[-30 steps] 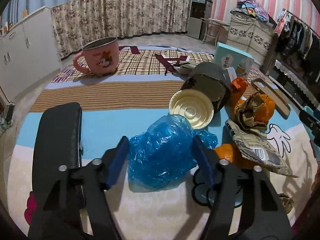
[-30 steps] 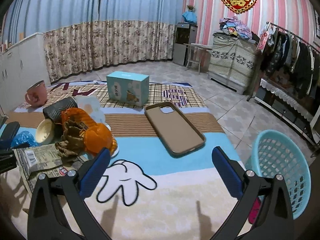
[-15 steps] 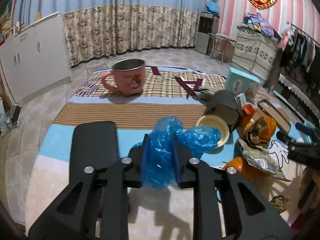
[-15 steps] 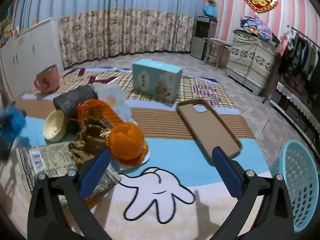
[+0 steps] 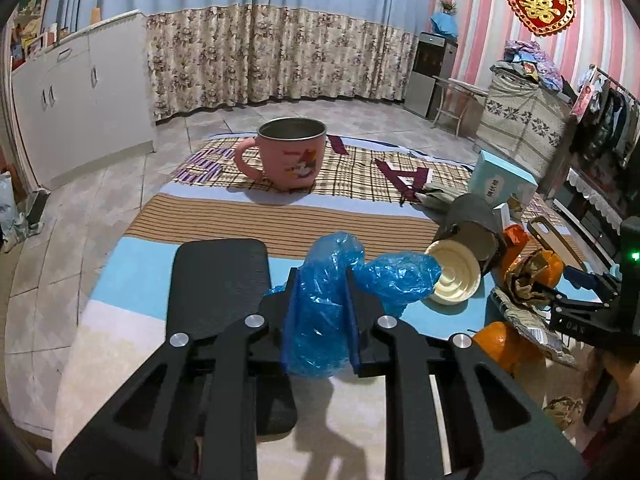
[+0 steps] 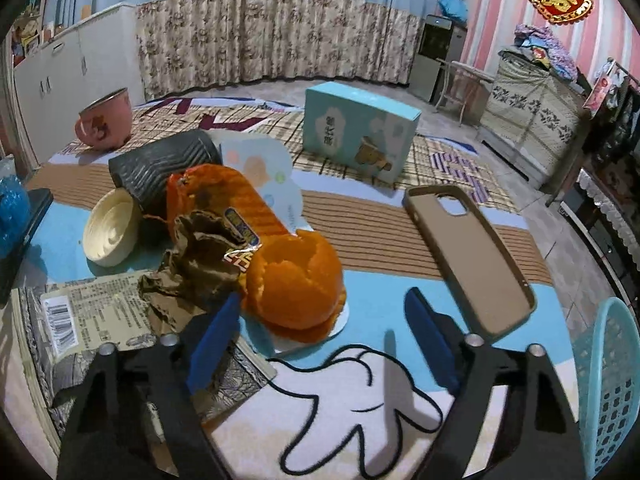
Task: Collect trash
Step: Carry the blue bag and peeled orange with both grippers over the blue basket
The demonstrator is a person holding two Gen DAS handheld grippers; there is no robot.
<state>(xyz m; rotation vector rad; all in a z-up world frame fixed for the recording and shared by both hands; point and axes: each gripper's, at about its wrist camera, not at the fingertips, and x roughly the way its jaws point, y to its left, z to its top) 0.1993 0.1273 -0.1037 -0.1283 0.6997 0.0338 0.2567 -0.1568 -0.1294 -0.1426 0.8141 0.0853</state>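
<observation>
Lifted off the mat since a second ago, the crumpled blue plastic bag (image 5: 320, 312) now sits squeezed between the pads of the left claw (image 5: 320, 316), which is clenched on it; a second ago those pads stood wide on either side of it. Part of the bag bulges out to the right, in front of the cream lid (image 5: 456, 280) and the dark ribbed cup (image 5: 468, 216) lying on its side. A black flat case (image 5: 220, 280) lies just left of the claw, and the pink mug (image 5: 290, 156) stands farther back on the patterned mat (image 5: 248, 216).

Only the right wrist view shows the right claw (image 6: 320, 340) from behind: its jaws are closing, with the orange peel (image 6: 296, 280) just ahead of them and nothing pressed between the pads. Beside the peel lie brown crumpled paper (image 6: 196, 256), an orange wrapper (image 6: 224, 200) and a printed packet (image 6: 96, 316). That view alone shows the whole phone case (image 6: 468, 256), the face of the teal box (image 6: 360, 132) and the teal basket (image 6: 608, 384) at the right edge.
</observation>
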